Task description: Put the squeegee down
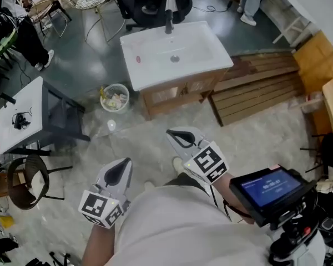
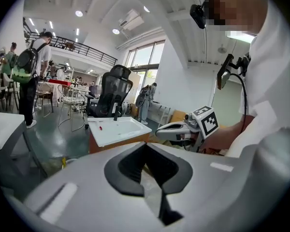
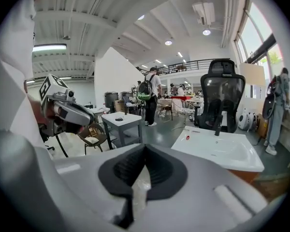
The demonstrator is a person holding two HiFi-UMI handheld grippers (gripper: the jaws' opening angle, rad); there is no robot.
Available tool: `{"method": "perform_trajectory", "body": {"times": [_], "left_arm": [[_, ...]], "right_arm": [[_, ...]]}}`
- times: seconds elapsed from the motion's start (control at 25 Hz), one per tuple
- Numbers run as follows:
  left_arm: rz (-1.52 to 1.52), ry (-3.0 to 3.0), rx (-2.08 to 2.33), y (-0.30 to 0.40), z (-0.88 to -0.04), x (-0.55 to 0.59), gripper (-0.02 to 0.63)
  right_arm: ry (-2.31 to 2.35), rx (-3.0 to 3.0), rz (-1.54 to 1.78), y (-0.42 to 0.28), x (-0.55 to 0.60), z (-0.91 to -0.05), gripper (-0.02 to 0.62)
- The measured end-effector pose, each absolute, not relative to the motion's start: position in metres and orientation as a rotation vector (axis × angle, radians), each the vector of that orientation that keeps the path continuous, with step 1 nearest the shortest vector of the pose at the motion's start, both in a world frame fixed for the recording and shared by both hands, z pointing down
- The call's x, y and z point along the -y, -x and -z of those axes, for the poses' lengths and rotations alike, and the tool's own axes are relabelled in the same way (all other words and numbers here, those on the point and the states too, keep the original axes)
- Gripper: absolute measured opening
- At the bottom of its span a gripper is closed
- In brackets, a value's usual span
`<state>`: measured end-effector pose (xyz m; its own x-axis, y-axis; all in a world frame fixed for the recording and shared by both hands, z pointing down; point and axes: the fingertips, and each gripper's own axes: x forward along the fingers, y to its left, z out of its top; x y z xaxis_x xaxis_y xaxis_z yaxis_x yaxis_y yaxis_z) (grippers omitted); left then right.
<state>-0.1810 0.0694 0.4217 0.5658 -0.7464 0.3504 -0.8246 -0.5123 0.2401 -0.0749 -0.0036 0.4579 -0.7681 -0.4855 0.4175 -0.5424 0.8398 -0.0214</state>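
Both claws are clenched on nothing. The left claw (image 1: 121, 164) and the right claw (image 1: 175, 133) hang side by side above the pale floor (image 1: 255, 137), tips toward a white washbasin (image 1: 211, 60) on a wooden cabinet (image 1: 172, 96). In each gripper view the black pads (image 3: 159, 170) meet at the tips. A small red item (image 1: 137, 59) lies near the washbasin's left edge. It may be the squeegee, but it is too small to tell.

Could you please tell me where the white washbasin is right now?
In the head view the white rectangular washbasin sits top centre on a wooden stand, between the round waste bin at left and wooden pallets at right.
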Motion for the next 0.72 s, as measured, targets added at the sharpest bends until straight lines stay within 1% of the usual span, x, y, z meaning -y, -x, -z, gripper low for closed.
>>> {"method": "perform_trajectory", "body": {"times": [0.24, 0.56, 0.72], "left_arm": [[-0.279, -2.443, 1.254, 0.215, -0.422, -0.111, 0.006], [-0.27, -2.432, 1.252, 0.223, -0.424, -0.117, 0.006], [-0.255, -2.441, 1.241, 0.237, -0.428, -0.142, 0.006]], "right_arm": [[-0.765, 2.649, -0.114, 0.122, -0.041, -0.434, 0.002], [-0.726, 2.667, -0.048, 0.14, -0.054, -0.423, 0.002], [-0.722, 2.663, -0.026, 0.158, -0.081, -0.42, 0.002]]}}
